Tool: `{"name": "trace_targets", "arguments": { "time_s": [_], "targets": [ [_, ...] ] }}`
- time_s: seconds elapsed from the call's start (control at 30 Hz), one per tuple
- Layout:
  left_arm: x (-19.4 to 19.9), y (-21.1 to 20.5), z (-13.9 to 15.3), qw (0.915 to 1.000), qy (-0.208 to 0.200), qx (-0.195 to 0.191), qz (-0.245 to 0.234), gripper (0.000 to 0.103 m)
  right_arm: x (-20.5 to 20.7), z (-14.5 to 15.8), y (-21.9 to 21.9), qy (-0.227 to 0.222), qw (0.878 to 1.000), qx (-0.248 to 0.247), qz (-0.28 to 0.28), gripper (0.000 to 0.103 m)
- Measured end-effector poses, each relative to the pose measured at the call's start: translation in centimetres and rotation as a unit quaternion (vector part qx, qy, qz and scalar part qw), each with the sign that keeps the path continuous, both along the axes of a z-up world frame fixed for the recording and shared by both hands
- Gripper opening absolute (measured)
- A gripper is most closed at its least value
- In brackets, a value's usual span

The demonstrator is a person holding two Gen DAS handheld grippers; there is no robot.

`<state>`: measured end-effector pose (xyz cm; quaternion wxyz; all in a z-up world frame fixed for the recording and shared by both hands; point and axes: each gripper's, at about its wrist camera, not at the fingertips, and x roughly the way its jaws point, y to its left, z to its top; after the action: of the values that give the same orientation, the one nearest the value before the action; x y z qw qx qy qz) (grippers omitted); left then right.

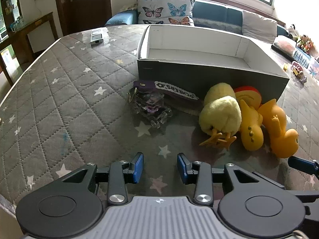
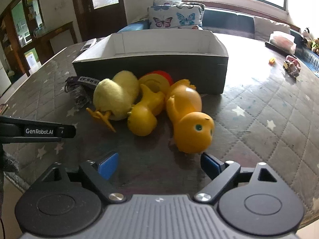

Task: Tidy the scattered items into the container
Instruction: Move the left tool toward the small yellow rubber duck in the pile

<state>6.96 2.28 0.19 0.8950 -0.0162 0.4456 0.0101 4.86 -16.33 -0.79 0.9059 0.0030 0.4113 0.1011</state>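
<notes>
An empty dark cardboard box (image 1: 209, 75) (image 2: 151, 69) with a white inside stands on the quilted table. Against its near wall lie a yellow plush chick (image 1: 221, 111) (image 2: 115, 97), a small orange rubber duck (image 1: 250, 127) (image 2: 145, 115), a larger orange duck (image 1: 279, 127) (image 2: 189, 117) and a purple keychain bundle (image 1: 151, 101) (image 2: 79, 87). My left gripper (image 1: 160, 168) is open over bare cloth, short of the keychain. My right gripper (image 2: 160, 164) is open wide, just in front of the larger duck's head, with nothing between its pads.
A silver remote (image 1: 96, 36) lies at the far left of the table. Small toys (image 2: 292, 65) and a packet (image 2: 282, 40) sit at the far right. A butterfly cushion (image 1: 165, 10) and sofa stand behind the table. The left gripper's arm (image 2: 37, 131) shows at the right view's left edge.
</notes>
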Motion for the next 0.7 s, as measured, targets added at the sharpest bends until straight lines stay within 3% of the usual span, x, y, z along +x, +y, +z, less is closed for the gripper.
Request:
{"name": "trace_targets", "arguments": {
  "time_s": [0.7],
  "targets": [
    [1.0,-1.6,2.1,0.9988,-0.018,-0.016,-0.041,0.04,-0.1,1.7,-2.2,-0.023,0.999,0.009,-0.029,0.086]
  ]
}}
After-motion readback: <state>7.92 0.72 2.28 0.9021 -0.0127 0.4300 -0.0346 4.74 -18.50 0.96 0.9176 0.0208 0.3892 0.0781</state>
